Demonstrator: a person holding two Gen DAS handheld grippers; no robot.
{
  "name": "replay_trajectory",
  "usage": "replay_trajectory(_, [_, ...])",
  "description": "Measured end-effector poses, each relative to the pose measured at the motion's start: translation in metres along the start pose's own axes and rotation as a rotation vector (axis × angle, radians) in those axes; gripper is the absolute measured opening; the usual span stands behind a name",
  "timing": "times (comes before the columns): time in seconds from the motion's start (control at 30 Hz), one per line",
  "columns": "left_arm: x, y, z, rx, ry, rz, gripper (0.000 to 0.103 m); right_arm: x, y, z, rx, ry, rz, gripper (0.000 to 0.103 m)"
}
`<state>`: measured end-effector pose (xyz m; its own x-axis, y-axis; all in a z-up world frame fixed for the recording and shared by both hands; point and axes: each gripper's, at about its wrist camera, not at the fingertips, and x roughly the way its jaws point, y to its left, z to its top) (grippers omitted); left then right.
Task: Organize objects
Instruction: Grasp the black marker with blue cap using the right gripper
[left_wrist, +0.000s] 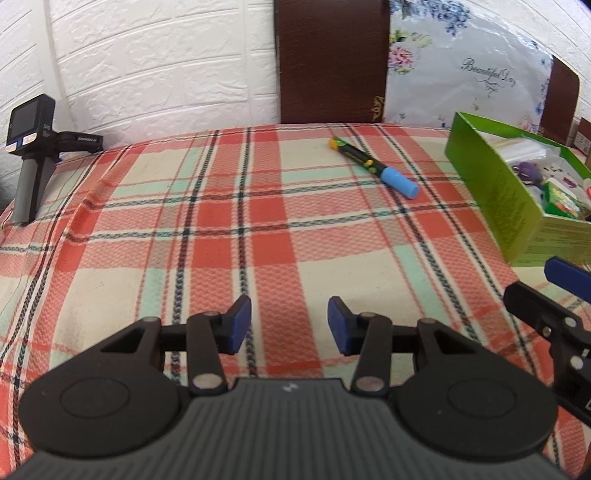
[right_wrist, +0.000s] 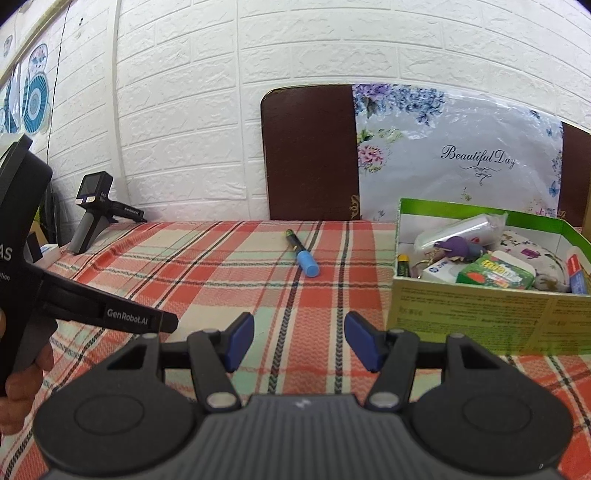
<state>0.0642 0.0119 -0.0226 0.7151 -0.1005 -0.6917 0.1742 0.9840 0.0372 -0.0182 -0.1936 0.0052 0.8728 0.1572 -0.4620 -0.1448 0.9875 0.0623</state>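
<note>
Both tools, left (left_wrist: 290, 325) and right (right_wrist: 299, 341), hung spread and empty while the blue-capped marker (right_wrist: 302, 252) lay ahead of your right one, cap toward you, left of the green box (right_wrist: 480, 314).

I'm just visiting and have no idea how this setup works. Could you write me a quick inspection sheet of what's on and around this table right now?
Surface: plaid tablecloth in red, cream and mint covers the table.
Job's things: a marker with a blue cap lies loose on the cloth; an open green box to its right already holds small items.
Clutter: a spare handheld device with a small screen stands at the far left edge.
Grippers: left gripper open, holding nothing; right gripper open, holding nothing. Both hover over the near edge.
Cables: a thin dark wire runs down the wall at the left.
Surroundings: white brick-pattern wall; a dark brown board and a floral sheet lean behind the table.
</note>
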Motion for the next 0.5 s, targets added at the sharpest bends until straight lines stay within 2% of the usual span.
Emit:
replay_trajectory(0.27, [0.013, 0.025, -0.006, -0.043, 0.007, 0.047, 0.048, 0.019, 0.013, -0.005, -0.032, 0.052, 0.032, 0.056])
replay_trajectory(0.33, [0.015, 0.029, -0.006, -0.047, -0.004, 0.058, 0.053, 0.024, 0.016, -0.007, -0.032, 0.069, 0.041, 0.056])
replay_trajectory(0.5, [0.019, 0.035, -0.008, -0.033, -0.037, 0.075, 0.058, 0.042, 0.020, -0.010, -0.026, 0.106, 0.044, 0.056])
